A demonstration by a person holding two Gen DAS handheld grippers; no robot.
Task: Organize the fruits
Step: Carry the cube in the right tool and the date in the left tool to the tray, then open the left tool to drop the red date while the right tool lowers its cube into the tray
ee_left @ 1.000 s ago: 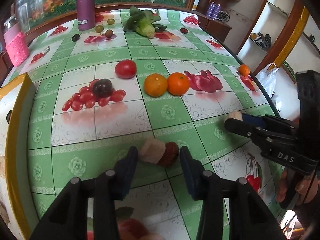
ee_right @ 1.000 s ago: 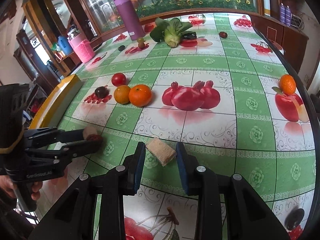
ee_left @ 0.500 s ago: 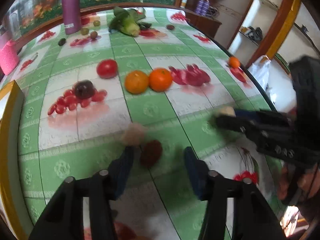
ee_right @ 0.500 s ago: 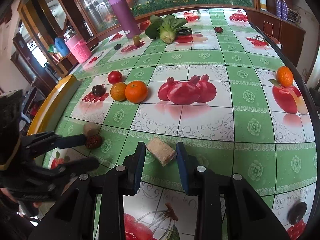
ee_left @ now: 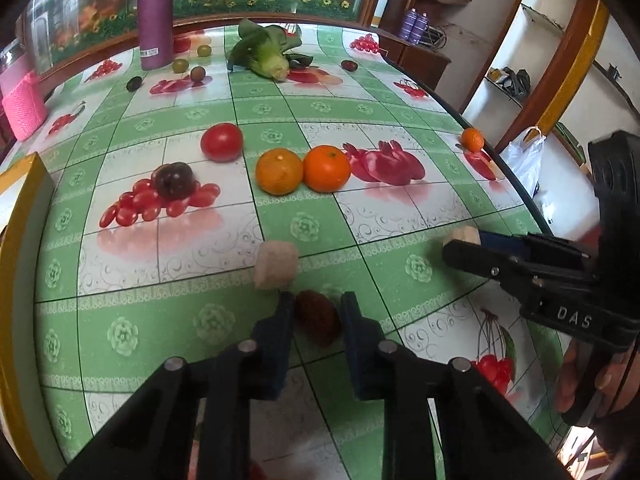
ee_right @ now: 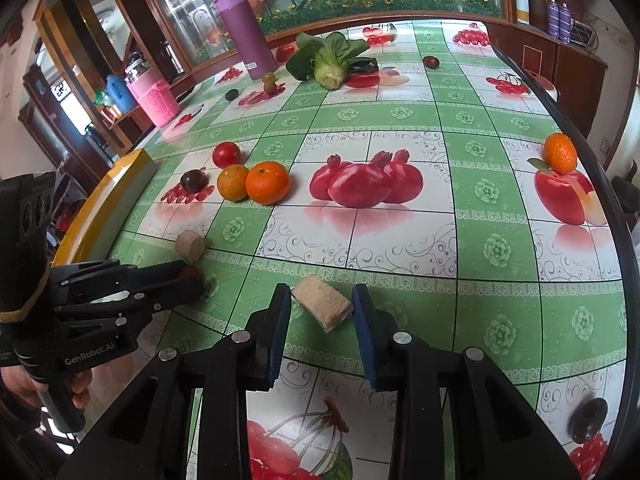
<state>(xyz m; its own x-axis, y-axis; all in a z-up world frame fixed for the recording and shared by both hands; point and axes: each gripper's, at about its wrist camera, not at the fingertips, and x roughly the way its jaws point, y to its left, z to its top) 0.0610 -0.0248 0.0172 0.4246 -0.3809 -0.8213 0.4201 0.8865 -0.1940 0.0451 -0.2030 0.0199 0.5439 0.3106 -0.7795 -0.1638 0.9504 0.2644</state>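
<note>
My left gripper (ee_left: 316,314), jaws just closed, pinches a dark red bumpy fruit, probably a lychee (ee_left: 318,316), against the tablecloth (ee_left: 224,320); a pale tan cylindrical block (ee_left: 276,265) stands on the cloth just beyond the left jaw, touching or nearly touching it; my right gripper (ee_right: 322,308) holds a tan sandwich-like wafer block (ee_right: 323,302) between nearly closed jaws, tilted, its lower corner at the cloth; whether both pads press it I cannot fully tell, though the block appears to bridge them. Taking the pair of oranges (ee_left: 302,170) as landmark: a red tomato (ee_left: 222,142) lies just beyond and left of them; a dark plum (ee_left: 175,180) sits left of them on printed cherry tomatoes; the held lychee lies well nearer to me than they do; a small mandarin (ee_left: 472,139) rests far to their right at the table's edge; a bok choy (ee_left: 266,54) and a purple flask (ee_left: 155,14) stand far beyond them; a pink knitted holder (ee_left: 22,102) stands at the far left; a yellow-rimmed tray (ee_left: 16,216) borders the table left of them.
</note>
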